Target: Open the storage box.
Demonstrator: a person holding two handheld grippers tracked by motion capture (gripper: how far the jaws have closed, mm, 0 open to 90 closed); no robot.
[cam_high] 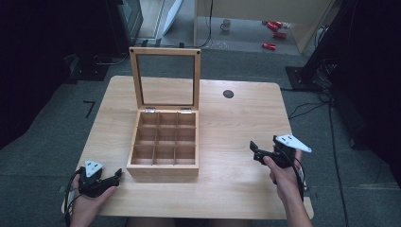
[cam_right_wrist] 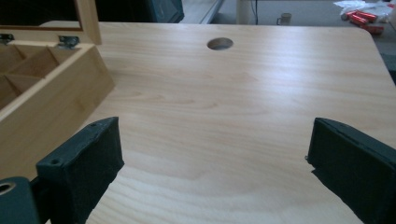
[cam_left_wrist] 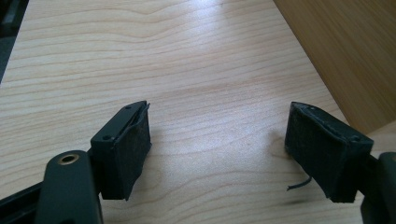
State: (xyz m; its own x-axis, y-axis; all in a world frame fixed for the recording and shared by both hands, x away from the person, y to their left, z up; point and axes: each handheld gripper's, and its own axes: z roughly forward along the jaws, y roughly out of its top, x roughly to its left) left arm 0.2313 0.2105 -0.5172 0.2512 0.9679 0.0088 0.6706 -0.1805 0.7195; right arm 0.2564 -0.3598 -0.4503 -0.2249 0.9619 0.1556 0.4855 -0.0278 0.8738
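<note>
A wooden box with a grid of empty compartments sits in the middle of the table, its glass-paned lid standing upright at the back. My left gripper rests at the table's near left corner, open, with bare wood between its pads; the box wall rises to its right. My right gripper is held to the right of the box, open and empty, its pads wide apart. The box corner and its hinges appear at the left of the right gripper view.
The light wooden table has a round cable hole behind the right of the box. Beyond the table on the floor lie red cans and a mug. Cables run along the floor at right.
</note>
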